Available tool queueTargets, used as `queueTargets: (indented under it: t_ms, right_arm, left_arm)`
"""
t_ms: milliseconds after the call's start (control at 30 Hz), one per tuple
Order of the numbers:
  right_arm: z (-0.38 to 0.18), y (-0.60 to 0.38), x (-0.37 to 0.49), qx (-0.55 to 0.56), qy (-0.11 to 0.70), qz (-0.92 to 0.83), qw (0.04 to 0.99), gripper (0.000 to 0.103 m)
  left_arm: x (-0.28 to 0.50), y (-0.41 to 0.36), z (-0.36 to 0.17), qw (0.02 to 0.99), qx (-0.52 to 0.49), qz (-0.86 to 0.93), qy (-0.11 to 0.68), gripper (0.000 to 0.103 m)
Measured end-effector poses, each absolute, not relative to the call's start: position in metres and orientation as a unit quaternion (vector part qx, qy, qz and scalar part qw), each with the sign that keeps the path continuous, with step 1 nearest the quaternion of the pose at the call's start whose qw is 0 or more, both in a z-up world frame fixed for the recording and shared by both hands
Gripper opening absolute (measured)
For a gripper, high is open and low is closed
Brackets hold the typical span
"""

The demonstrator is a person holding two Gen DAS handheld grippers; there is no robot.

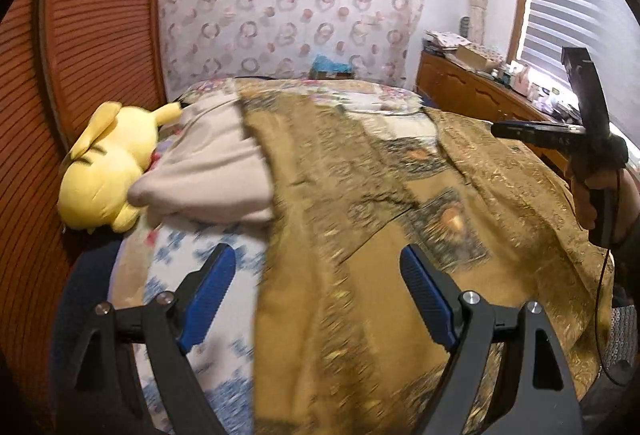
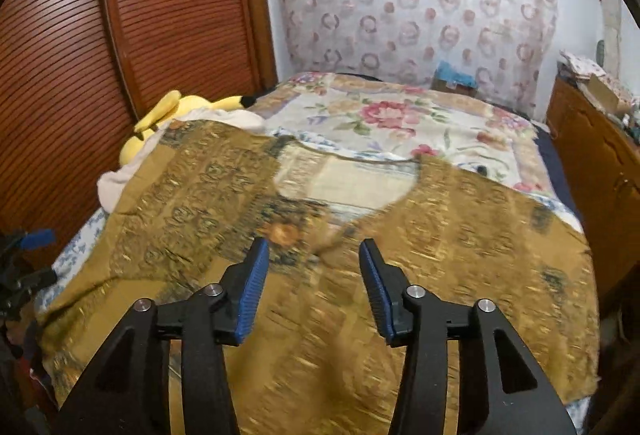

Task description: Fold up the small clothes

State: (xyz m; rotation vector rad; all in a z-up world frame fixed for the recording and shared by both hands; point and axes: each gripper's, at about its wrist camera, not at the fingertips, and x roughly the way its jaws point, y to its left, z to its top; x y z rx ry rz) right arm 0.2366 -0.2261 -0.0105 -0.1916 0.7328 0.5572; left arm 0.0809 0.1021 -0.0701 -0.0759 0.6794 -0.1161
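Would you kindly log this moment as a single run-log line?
garment: gold patterned top spread on bed, unfolded | left hand-held gripper: open, empty | right hand-held gripper: open, empty | yellow plush toy: beside bed edge

Both wrist views angled down, close over bed (image 1: 208,275); share gold garment (image 2: 460,235).

Both hand-held grippers (image 1: 316,295) (image 2: 312,287) agape, empty
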Motion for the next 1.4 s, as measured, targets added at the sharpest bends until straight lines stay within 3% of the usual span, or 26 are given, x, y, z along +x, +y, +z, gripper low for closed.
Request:
queueTargets:
  t_ms: [500, 633, 900, 1400]
  right_arm:
    - [-0.035, -0.323, 0.209, -0.103, 0.371, 0.215, 0.898, 0.053]
    - [-0.045, -0.360, 0.207, -0.094, 0.388, 0.189, 0.897, 0.059]
    - [-0.048, -0.431, 0.215, -0.067, 0.397, 0.132, 0.906, 0.060]
    - [-0.066, -0.507, 0.235, 0.014, 0.441, 0.104, 0.892, 0.061]
  left_arm:
    - [0.140, 0.013, -0.069, 0.929, -0.005, -0.122, 0.350, 0.085]
    - [0.152, -0.017, -0.073, 0.922, 0.009, -0.145, 0.359, 0.085]
    - [0.169, -0.067, -0.085, 0.903, 0.045, -0.178, 0.389, 0.085]
    - [0.183, -0.097, -0.107, 0.881, 0.078, -0.181, 0.429, 0.088]
